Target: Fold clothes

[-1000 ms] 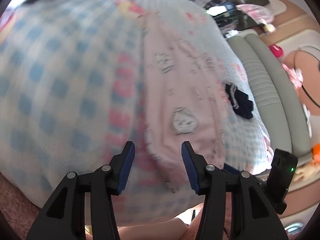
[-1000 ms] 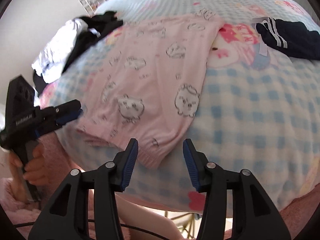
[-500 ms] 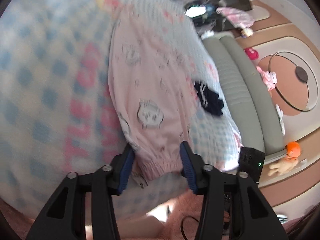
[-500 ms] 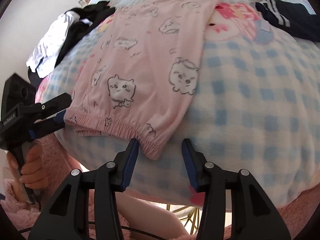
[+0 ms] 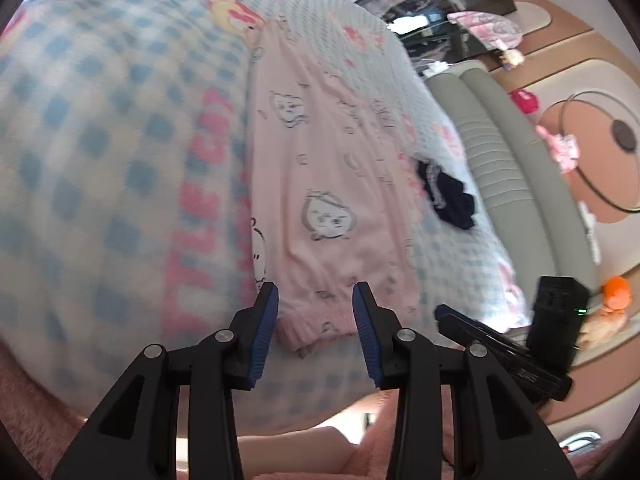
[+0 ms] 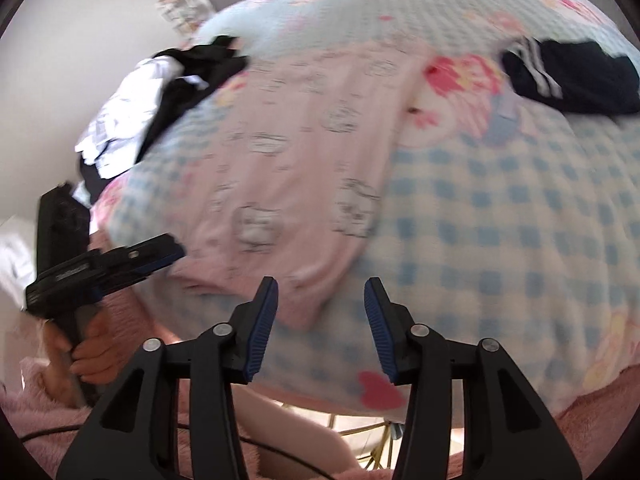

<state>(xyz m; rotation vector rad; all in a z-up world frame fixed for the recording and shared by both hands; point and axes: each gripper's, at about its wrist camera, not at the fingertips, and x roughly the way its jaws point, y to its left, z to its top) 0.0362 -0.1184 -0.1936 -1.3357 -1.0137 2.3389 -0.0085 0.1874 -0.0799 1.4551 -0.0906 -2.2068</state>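
Note:
Pink pyjama trousers (image 5: 328,184) printed with cartoon faces lie flat on a blue-and-white checked bed cover (image 5: 100,152). Their ribbed cuff hangs at the near edge of the bed. My left gripper (image 5: 315,316) is open, its blue pads either side of that cuff's left part. In the right wrist view the same trousers (image 6: 288,184) look blurred. My right gripper (image 6: 320,308) is open just below the cuff's right corner, with nothing between its fingers. The left gripper's body (image 6: 100,268) shows at the left, held by a hand (image 6: 88,354).
A dark navy garment with white stripes (image 6: 572,76) lies on the cover at the right. A heap of black and white clothes (image 6: 160,92) sits at the far left of the bed. A grey padded headboard (image 5: 512,184) runs along the bed's far side.
Both grippers have shifted along the cuff end of the trousers. The left one drew back so the cuff lies between its pads; the right view pulled back and lower and is now blurred.

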